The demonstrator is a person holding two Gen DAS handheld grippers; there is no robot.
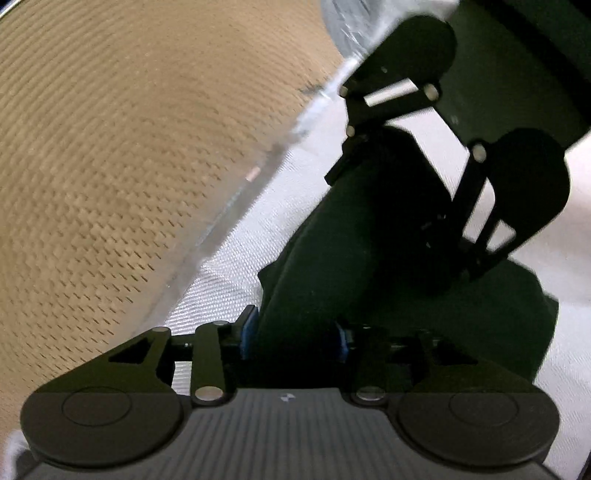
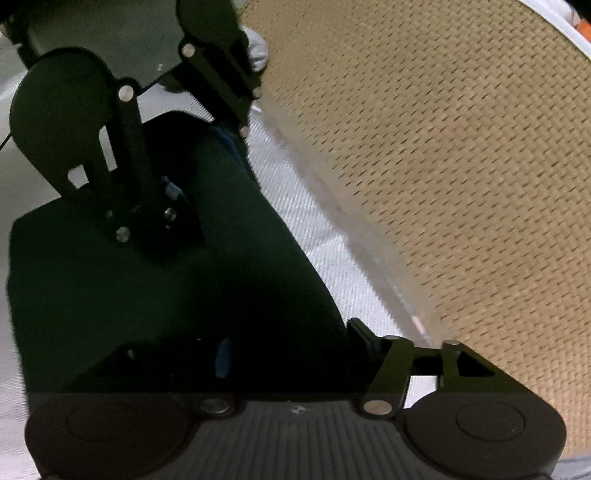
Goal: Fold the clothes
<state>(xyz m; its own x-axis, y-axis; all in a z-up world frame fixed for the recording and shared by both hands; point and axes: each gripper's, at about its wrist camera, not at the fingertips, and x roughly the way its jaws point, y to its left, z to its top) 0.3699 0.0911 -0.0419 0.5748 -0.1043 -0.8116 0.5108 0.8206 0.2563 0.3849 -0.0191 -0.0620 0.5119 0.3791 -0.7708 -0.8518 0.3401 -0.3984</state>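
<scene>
A dark green garment (image 1: 332, 277) (image 2: 110, 295) lies folded on a white woven tablecloth (image 1: 229, 266) (image 2: 303, 221). My left gripper (image 1: 295, 334) reaches down over the garment's near end. The cloth lies in the gap between its blue pads (image 1: 248, 332), and the jaws stand apart, open. My right gripper (image 2: 291, 345) faces it from the other end, jaws wide, with the garment between its fingers and not pinched. Each gripper also shows in the other's view, low over the cloth: the right gripper (image 1: 424, 221) and the left gripper (image 2: 199, 166).
The table's edge (image 1: 236, 199) (image 2: 354, 236) runs diagonally close beside the garment. Beyond it lies a tan woven floor covering (image 1: 110, 166) (image 2: 443, 166). A pale blurred object (image 1: 351, 22) (image 2: 258, 48) sits on the floor near that edge.
</scene>
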